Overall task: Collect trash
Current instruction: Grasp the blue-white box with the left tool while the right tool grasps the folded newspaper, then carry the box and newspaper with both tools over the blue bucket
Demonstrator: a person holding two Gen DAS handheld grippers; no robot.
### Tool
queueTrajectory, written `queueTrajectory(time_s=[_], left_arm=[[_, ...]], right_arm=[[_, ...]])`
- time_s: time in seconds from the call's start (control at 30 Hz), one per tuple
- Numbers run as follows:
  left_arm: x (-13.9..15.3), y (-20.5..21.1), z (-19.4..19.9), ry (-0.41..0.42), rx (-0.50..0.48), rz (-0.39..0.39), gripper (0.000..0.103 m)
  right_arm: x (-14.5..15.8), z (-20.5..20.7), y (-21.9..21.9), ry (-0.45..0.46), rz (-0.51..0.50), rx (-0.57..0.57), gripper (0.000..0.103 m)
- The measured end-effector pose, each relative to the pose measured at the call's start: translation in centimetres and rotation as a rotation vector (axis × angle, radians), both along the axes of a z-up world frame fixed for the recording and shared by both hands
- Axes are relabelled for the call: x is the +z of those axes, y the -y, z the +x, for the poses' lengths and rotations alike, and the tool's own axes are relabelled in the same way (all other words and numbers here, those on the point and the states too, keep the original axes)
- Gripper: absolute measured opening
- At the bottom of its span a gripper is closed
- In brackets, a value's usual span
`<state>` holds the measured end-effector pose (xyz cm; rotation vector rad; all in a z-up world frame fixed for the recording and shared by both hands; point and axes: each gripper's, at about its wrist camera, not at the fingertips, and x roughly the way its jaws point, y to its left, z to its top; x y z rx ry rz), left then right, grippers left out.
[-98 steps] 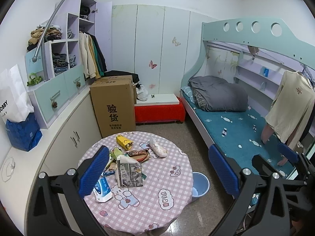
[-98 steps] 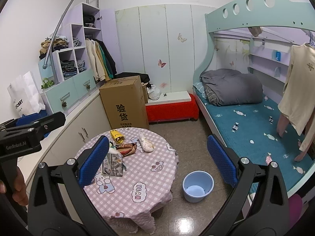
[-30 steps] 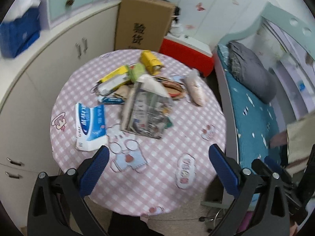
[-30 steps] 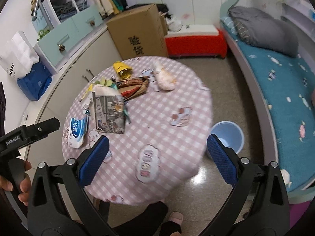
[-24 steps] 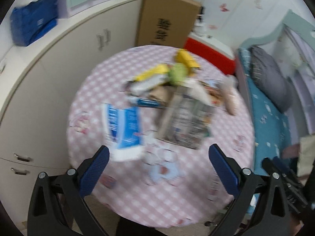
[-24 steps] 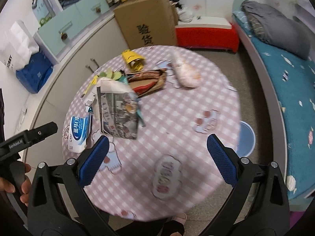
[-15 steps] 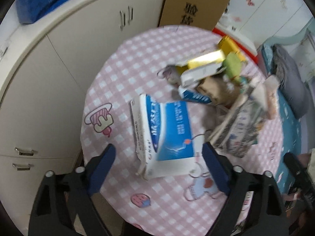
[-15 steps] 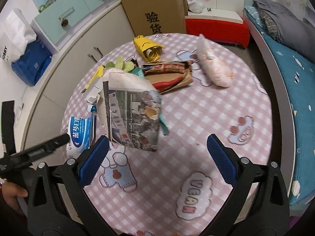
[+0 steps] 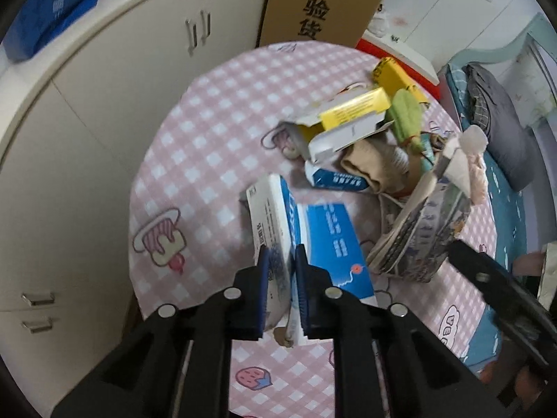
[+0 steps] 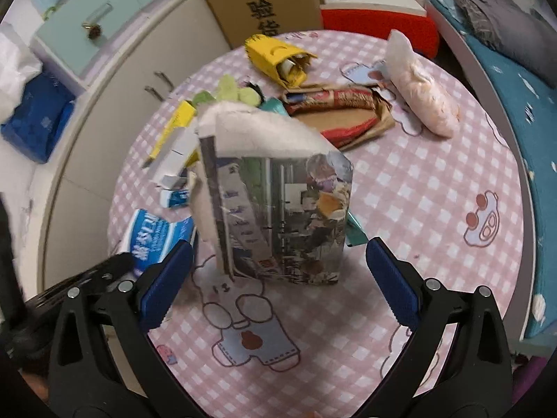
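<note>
A round table with a pink checked cloth point(image 9: 209, 132) holds a pile of trash. My left gripper point(image 9: 281, 254) is shut on the near edge of a blue and white tissue pack point(image 9: 323, 233), which also shows in the right wrist view point(image 10: 156, 233). My right gripper point(image 10: 278, 261) is open just in front of an upright newspaper bag point(image 10: 278, 209), also in the left wrist view point(image 9: 424, 233). Behind lie a yellow and white carton point(image 9: 348, 122), a yellow bag point(image 10: 278, 59), a brown and red wrapper point(image 10: 341, 104) and a pinkish plastic bag point(image 10: 421, 90).
A cardboard box point(image 10: 261, 3) and a red bench point(image 10: 376, 24) stand behind the table. White cabinets point(image 9: 87, 104) run along the left. A bed with a blue sheet point(image 10: 515, 80) lies to the right. A blue bag point(image 10: 38, 118) sits on the counter.
Both grippers have come down close to the table. My left gripper has closed from open onto the tissue pack's edge. My right gripper has neared the newspaper bag and stays open.
</note>
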<state>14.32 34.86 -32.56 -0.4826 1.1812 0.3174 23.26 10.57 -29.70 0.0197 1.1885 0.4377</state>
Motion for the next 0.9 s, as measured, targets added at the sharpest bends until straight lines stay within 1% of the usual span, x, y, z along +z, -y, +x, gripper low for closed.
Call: queueTrajectory(time_s=[0.07,0.13,0.2,0.27,0.43,0.47,0.57,0.6,0.63,0.7,0.73,0.77,0.8,0.83,0.9], left_arm=[[0.3,0.0,-0.1,0.009,0.006,-0.008,0.013],[0.3,0.0,-0.2,0.016,0.006,-0.012,0.013],[0.4,0.5,-0.1,0.013,-0.012,-0.012,0.013],[0.2,1.0,-0.2,0.014,-0.024,-0.013,0.013],[0.3,1.9,0.1,0.021,-0.043,-0.011,0.013],[0.4,2.0,0.2,0.022,-0.047,-0.006,0.013],[0.7,2.1,0.3,0.032,-0.049,0.0,0.012],[0.8,2.1,0.3,0.038,-0.048,-0.001,0.012],[0.9,2.2,0.2,0.042,-0.049,0.0,0.012],[1.4,2.4,0.2,0.052,-0.055,0.011,0.012],[1.6,2.5,0.2,0.054,-0.058,0.022,0.012],[1.7,2.5,0.1,0.056,-0.059,0.028,0.012],[1.9,2.5,0.1,0.058,-0.058,0.033,0.012],[2.2,2.4,0.0,0.061,-0.054,0.036,0.011],[2.6,2.2,-0.2,0.067,-0.048,0.038,0.011]], right_arm=[[-0.9,0.3,-0.3,-0.032,-0.003,-0.007,0.097],[-1.7,0.6,-0.5,-0.041,-0.014,-0.016,0.097],[-2.9,1.1,-0.3,-0.059,0.014,-0.02,0.097],[-3.7,1.3,-0.2,-0.067,0.029,-0.021,0.097],[-5.5,2.4,0.4,-0.094,0.108,-0.008,0.097],[-5.5,2.5,0.6,-0.078,0.126,-0.003,0.097],[-5.5,2.8,0.4,-0.066,0.135,0.025,0.097],[-5.4,3.0,0.5,-0.071,0.148,0.032,0.093],[-5.3,3.1,0.6,-0.076,0.163,0.042,0.08],[-5.2,3.3,0.6,-0.101,0.183,0.06,0.07],[-5.2,3.1,0.6,-0.104,0.182,0.064,0.063],[-4.9,3.0,0.8,-0.11,0.183,0.071,0.059],[-4.8,2.9,0.9,-0.118,0.18,0.073,0.047],[-4.5,2.8,1.0,-0.128,0.178,0.074,0.038],[-3.6,2.5,1.3,-0.134,0.191,0.097,0.029]])
